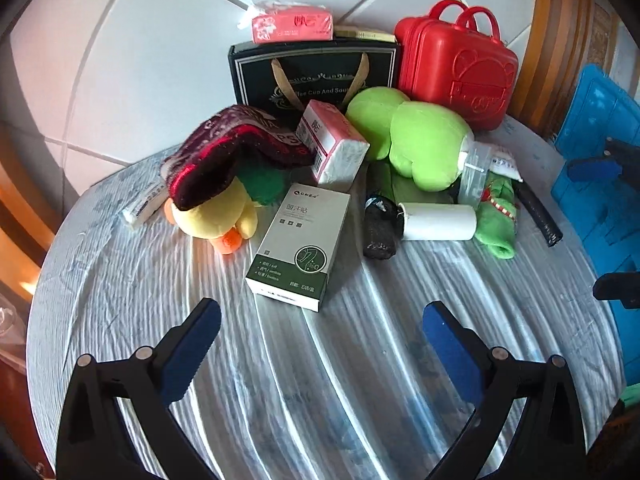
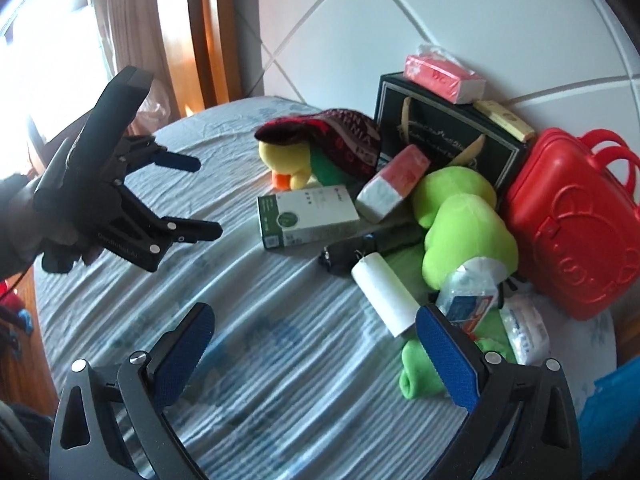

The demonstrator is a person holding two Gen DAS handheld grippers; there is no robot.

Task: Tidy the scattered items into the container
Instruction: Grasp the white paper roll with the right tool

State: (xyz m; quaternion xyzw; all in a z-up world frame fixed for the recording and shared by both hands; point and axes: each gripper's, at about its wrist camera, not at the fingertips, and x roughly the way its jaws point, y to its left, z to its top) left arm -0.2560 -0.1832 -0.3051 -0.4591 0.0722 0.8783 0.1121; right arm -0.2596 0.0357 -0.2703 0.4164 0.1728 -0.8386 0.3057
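Observation:
Scattered items lie on a round table [image 1: 280,380] with a striped cloth. A white and green box [image 1: 300,240] lies just ahead of my left gripper [image 1: 320,332], which is open and empty. Behind it are a yellow duck plush [image 1: 212,212] under a dark red knit hat [image 1: 232,144], a pink tissue pack [image 1: 332,144], a green plush [image 1: 416,140], a white roll [image 1: 436,222] and a green sock [image 1: 496,216]. A blue container [image 1: 600,160] stands at the right. My right gripper [image 2: 316,340] is open and empty, near the white roll [image 2: 384,292] and the sock [image 2: 420,372]. The left gripper [image 2: 200,200] shows at the left of the right wrist view.
A black gift box [image 1: 312,72] with another pink tissue pack [image 1: 292,24] on top and a red toy suitcase [image 1: 456,64] stand at the back against the tiled wall. A black bundle [image 1: 378,224] and a black tube [image 1: 538,212] lie among the items.

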